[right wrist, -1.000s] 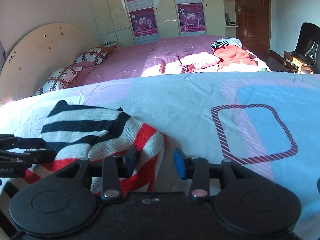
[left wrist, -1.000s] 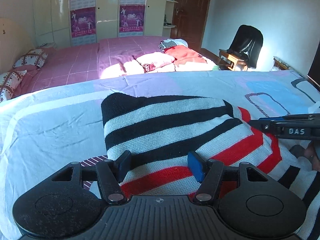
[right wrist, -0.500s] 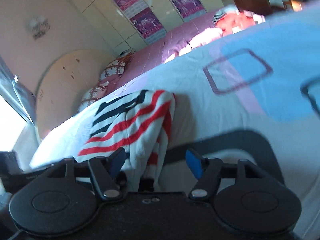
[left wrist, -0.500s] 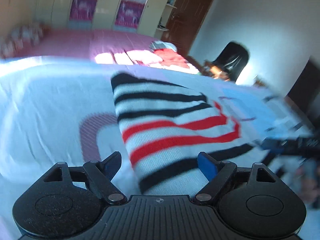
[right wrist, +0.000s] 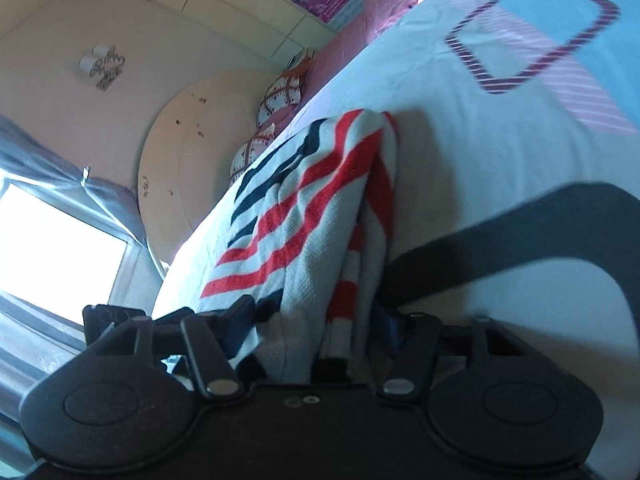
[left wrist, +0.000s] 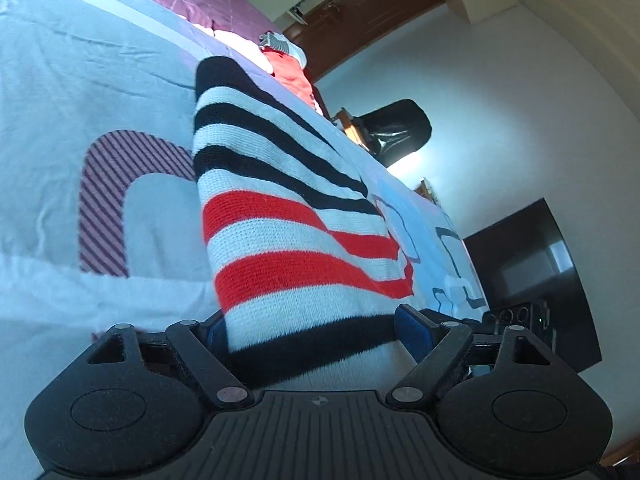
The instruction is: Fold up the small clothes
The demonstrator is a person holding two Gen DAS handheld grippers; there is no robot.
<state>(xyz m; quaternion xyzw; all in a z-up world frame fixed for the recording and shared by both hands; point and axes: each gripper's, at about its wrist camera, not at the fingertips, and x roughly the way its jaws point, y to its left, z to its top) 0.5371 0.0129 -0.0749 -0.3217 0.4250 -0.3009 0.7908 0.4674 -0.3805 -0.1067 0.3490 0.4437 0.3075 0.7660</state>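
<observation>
Left tongs [left wrist: 308, 330] and right tongs [right wrist: 316, 326] both spread wide apart w/ the striped sweater [left wrist: 288, 216] lying between the fingers, not pinched. Vs 1 s ago, both views are tilted hard and the sweater is flatter, stretched longer across the bed [left wrist: 80, 80], near edge reaching each tool.

The knit sweater [left wrist: 280, 216] carries black, white and red stripes; the bedsheet [left wrist: 80, 80] is pale blue with maroon-striped outlines.
</observation>
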